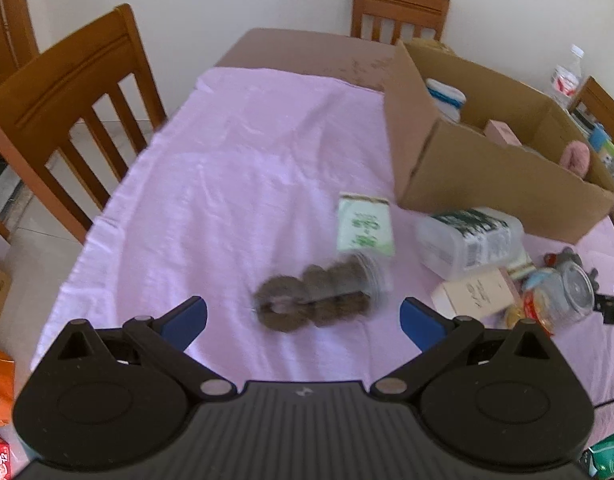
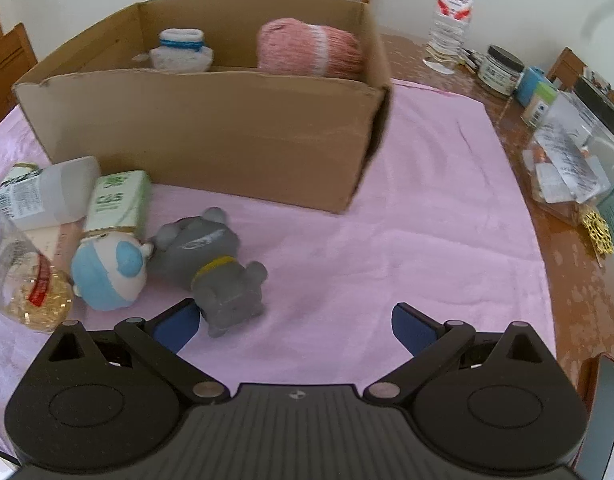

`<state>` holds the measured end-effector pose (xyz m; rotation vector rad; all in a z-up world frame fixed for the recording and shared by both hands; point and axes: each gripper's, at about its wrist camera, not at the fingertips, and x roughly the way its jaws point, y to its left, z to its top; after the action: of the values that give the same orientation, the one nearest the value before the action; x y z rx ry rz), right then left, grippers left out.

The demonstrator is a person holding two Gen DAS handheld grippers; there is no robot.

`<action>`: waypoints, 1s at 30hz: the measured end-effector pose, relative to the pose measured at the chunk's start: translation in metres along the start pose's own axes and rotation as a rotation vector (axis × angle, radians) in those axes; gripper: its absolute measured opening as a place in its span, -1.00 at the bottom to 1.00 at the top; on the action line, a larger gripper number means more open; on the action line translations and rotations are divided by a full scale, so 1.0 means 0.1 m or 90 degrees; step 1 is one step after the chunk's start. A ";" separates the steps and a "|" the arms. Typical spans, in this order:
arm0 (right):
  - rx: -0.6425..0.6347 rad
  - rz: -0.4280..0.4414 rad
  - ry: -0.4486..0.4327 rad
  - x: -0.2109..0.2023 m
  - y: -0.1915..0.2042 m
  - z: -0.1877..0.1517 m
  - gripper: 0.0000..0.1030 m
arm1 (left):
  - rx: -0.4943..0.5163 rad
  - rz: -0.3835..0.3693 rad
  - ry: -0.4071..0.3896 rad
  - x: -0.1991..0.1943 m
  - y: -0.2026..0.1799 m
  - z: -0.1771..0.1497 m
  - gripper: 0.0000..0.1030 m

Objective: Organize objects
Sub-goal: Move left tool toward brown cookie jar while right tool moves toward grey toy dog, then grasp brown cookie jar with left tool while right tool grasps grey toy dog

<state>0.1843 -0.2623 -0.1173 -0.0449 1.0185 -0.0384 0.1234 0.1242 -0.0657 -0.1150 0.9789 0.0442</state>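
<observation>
My left gripper [image 1: 303, 320] is open just short of a clear pack of brown cookies [image 1: 323, 298] lying on the pink cloth [image 1: 211, 184]. Beyond it lie a green-and-white packet [image 1: 365, 226] and a clear plastic tub [image 1: 469, 242]. The open cardboard box [image 1: 487, 168] stands at the right. My right gripper [image 2: 295, 328] is open, its left finger [image 2: 175, 326] beside a grey toy animal [image 2: 217, 268] lying on its side. A blue-and-white round toy [image 2: 107, 274] touches the grey toy. The box [image 2: 211, 136] holds a pink knitted item [image 2: 307, 50] and a white-and-blue item [image 2: 181, 50].
Wooden chairs [image 1: 67, 96] line the table's left and far edges. A water bottle [image 2: 453, 12], jars and plastic packets [image 2: 567, 160] crowd the bare wooden table [image 2: 579, 280] to the right. A clear jar with golden contents [image 2: 23, 276] lies at the left.
</observation>
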 end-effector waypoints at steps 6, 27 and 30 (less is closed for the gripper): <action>0.004 -0.010 0.002 0.02 -0.14 0.01 1.00 | 0.006 0.000 0.010 0.07 -0.10 -0.04 0.99; 0.031 0.063 0.019 -0.18 -0.21 -0.01 1.00 | -0.069 0.033 -0.003 0.46 -0.13 -0.03 0.99; 0.039 0.091 0.017 -0.18 -0.14 0.05 1.00 | -0.059 0.050 -0.004 0.49 -0.14 -0.02 0.99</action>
<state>0.1786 -0.2754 -0.0983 0.0846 1.0449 0.0603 0.1499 0.1089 -0.1064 -0.1615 0.9745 0.1615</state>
